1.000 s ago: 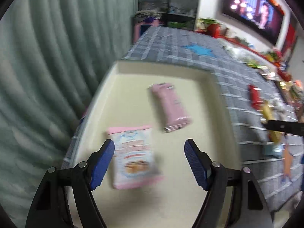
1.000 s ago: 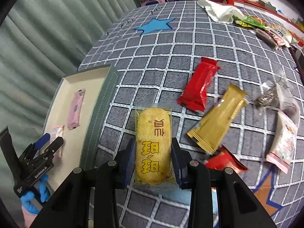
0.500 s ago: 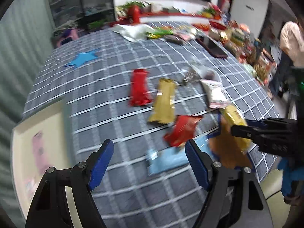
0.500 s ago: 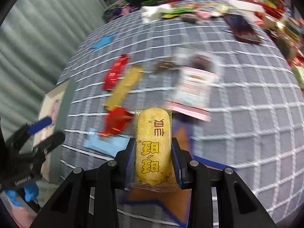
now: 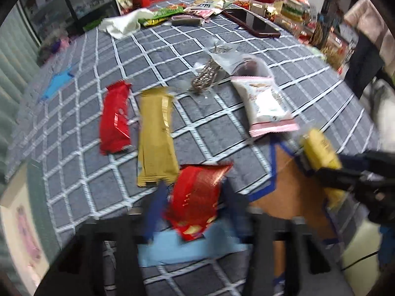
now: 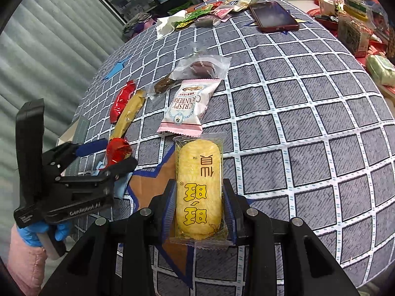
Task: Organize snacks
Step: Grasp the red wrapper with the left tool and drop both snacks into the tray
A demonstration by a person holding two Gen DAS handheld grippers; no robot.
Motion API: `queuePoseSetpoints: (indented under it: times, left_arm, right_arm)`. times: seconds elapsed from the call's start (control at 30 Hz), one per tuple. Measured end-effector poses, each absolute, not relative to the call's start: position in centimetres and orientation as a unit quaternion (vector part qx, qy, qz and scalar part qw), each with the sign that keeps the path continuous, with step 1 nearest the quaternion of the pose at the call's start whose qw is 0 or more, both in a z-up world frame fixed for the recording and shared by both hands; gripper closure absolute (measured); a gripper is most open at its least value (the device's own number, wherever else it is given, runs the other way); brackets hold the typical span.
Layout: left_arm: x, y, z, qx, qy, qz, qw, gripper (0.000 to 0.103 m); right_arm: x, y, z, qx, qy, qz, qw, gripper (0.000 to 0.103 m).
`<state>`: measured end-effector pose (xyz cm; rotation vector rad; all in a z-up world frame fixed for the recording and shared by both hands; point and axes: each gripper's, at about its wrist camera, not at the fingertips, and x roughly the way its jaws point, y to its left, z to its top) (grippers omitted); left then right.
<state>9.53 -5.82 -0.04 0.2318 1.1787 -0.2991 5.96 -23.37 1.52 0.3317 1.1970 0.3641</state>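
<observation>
My right gripper is shut on a yellow rice cracker pack and holds it above the checked tablecloth; it also shows in the left wrist view. My left gripper is open, its blurred blue fingers on either side of a crumpled red snack pack, which shows between its fingers in the right wrist view. A light blue pack lies under it. A gold bar, a red bar and a pink-white cranberry pack lie further out.
A cream tray with a pink snack sits at the table's left edge. A clear-wrapped dark snack, a phone, a white cloth and several more snacks lie at the far side. Grey curtain on the left.
My left gripper has moved down and forward onto the crumpled red pack. My right gripper has carried the yellow pack further right over the table.
</observation>
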Motion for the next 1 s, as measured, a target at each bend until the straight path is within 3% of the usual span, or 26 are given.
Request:
queuePoseSetpoints:
  times: [0.5, 0.77, 1.0]
  left_arm:
    - [6.9, 0.2, 6.7, 0.019, 0.472, -0.091, 0.877, 0.064]
    - [3.5, 8.9, 10.0, -0.021, 0.434, -0.012, 0.901, 0.064]
    - [0.5, 17.0, 9.2, -0.061, 0.437, 0.071, 0.895, 0.064]
  right_arm:
    - [7.1, -21.1, 3.5, 0.151, 0.549, 0.207, 0.796, 0.066]
    - [7.7, -13.6, 5.6, 0.131, 0.538, 0.267, 0.789, 0.066]
    - [7.8, -4.3, 6.8, 0.097, 0.535, 0.340, 0.767, 0.066]
